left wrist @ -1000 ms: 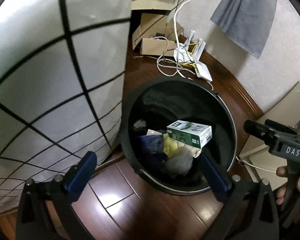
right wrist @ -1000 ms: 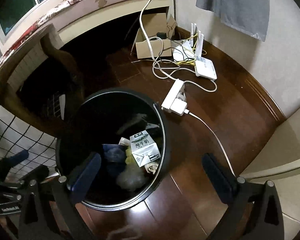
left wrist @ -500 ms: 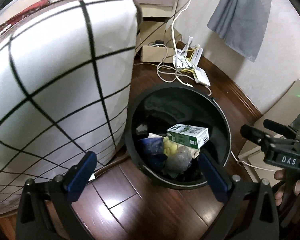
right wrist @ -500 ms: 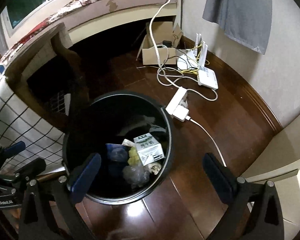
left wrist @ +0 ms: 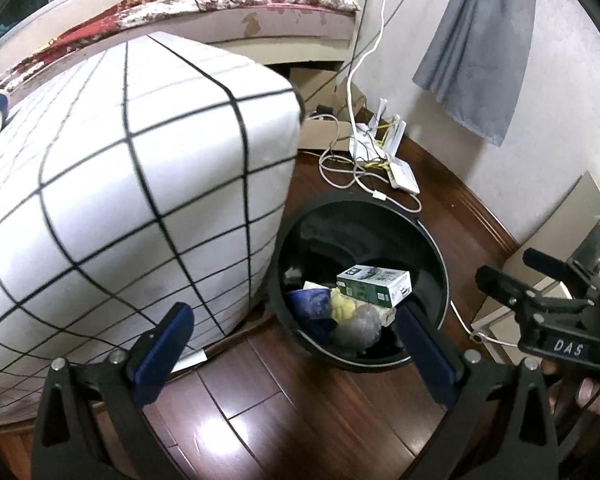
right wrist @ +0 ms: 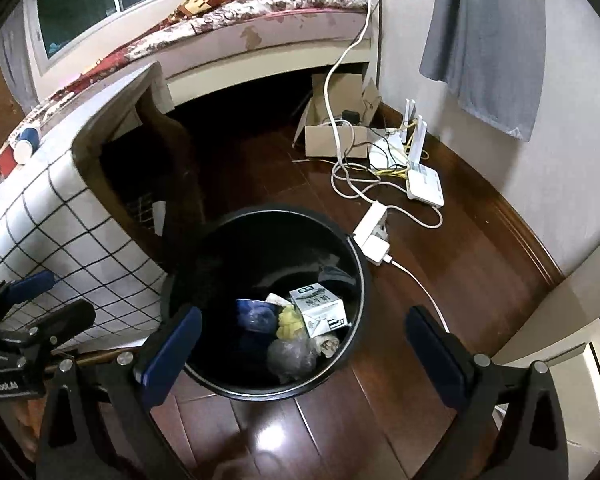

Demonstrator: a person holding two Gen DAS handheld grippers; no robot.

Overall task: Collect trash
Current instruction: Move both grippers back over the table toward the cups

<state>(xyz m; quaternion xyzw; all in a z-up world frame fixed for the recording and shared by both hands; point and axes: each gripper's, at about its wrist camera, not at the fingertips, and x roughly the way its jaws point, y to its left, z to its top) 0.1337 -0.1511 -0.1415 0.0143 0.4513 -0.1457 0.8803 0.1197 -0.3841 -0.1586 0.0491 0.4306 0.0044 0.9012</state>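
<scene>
A black round bin (left wrist: 440, 268) stands on the dark wood floor. Inside lie a green-and-white carton (left wrist: 374, 290), a blue cup (left wrist: 312, 304), a yellow crumpled scrap (left wrist: 342, 308) and a grey plastic wad (left wrist: 358, 330). My left gripper (left wrist: 292, 328) hangs open above the bin's near rim, nothing between its blue pads. In the right wrist view the bin (right wrist: 362, 276) and the carton (right wrist: 320, 308) sit below my right gripper (right wrist: 302, 324), which is open and empty. Each gripper shows in the other's view: the right one (left wrist: 518, 270), the left one (right wrist: 50, 300).
A white cushion with a black grid (left wrist: 120, 200) presses against the bin's left side. A power strip (right wrist: 374, 232), cables, a router (right wrist: 424, 184) and a cardboard box (right wrist: 336, 136) lie beyond the bin. A grey cloth (right wrist: 484, 40) hangs on the wall. A paper cup (right wrist: 24, 144) lies far left.
Both grippers have risen and drawn back from the bin, which now looks smaller and lower in both views. The trash inside has not moved. Both stay open.
</scene>
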